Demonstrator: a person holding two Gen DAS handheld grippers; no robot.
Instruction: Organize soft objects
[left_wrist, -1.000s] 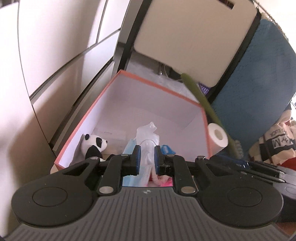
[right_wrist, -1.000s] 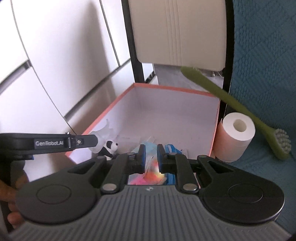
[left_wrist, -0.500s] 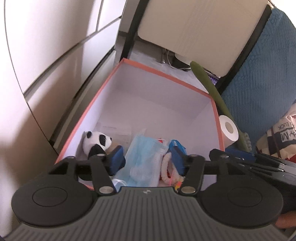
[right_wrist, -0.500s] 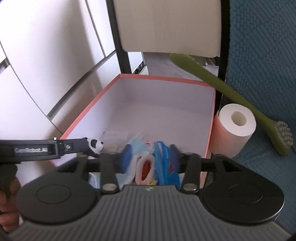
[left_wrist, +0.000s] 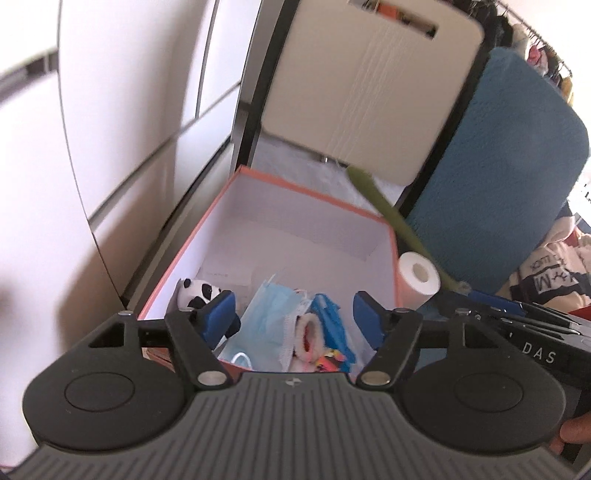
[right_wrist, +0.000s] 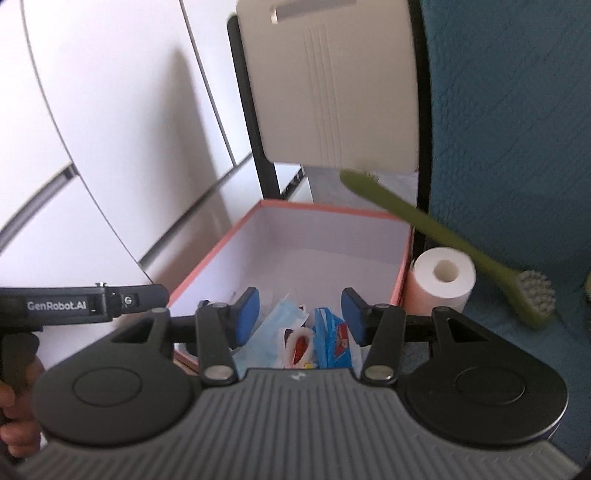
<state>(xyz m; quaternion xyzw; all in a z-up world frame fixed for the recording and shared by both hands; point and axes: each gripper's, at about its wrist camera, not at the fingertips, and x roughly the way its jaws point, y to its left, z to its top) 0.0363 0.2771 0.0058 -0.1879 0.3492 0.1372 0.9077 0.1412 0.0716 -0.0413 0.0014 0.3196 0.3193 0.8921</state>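
An orange-rimmed white box (left_wrist: 295, 188) (right_wrist: 218, 254) holds soft things: a light blue face mask (left_wrist: 266, 321) (right_wrist: 284, 317), a small panda plush (left_wrist: 194, 291), a white and red fluffy item (left_wrist: 308, 334) (right_wrist: 295, 341) and a blue packet (left_wrist: 334, 321) (right_wrist: 332, 339). My left gripper (left_wrist: 293, 314) hovers above the box's near end, its jaws still opening, nothing between them. My right gripper (right_wrist: 299, 317) hangs open over the same end, also holding nothing. Its body shows in the left wrist view, at the right edge.
A white paper roll (left_wrist: 419, 275) (right_wrist: 441, 278) stands just right of the box. A green long-handled brush (right_wrist: 443, 240) leans across a teal cushion (left_wrist: 498, 173). A beige board (left_wrist: 369, 85) stands behind the box. White cabinet doors (right_wrist: 110, 129) run along the left. Folded clothes (left_wrist: 546, 277) lie at the right.
Both grippers went from shut on soft items to open; the mask and the blue packet now lie in the box. Both hands have lifted and drawn back from it.
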